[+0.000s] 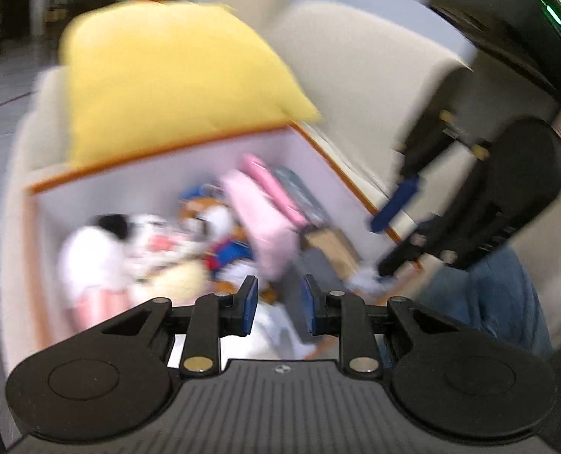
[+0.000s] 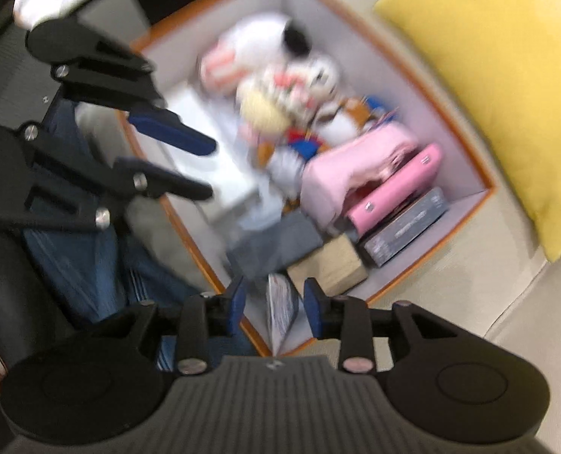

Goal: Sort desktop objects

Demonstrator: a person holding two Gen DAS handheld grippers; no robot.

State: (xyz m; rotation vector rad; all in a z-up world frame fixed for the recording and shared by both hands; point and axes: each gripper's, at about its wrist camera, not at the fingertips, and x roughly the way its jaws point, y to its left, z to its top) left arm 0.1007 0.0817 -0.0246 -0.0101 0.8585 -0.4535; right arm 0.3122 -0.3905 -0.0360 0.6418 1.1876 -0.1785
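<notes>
Blue-padded fingers of the right gripper [image 2: 274,308] are parted, nothing clamped; a thin booklet [image 2: 280,312] stands on edge between them, apparently untouched, blur forbids certainty. Left gripper [image 1: 279,302] is likewise parted and empty, held over the orange-rimmed storage box [image 2: 465,143]. Soft toys [image 2: 280,83], pink cases [image 2: 394,185] and a grey box [image 2: 405,227] are already packed inside, on the sofa beside a yellow cushion [image 2: 488,75]. Sorting is judged late-stage. Next: another desktop item must be fetched.

Soft cloth, glossy plastic

Yellow cushion [image 2: 499,87] is matt cloth; the pink case [image 2: 397,189], at five o'clock in the box, is glossy plastic.
</notes>
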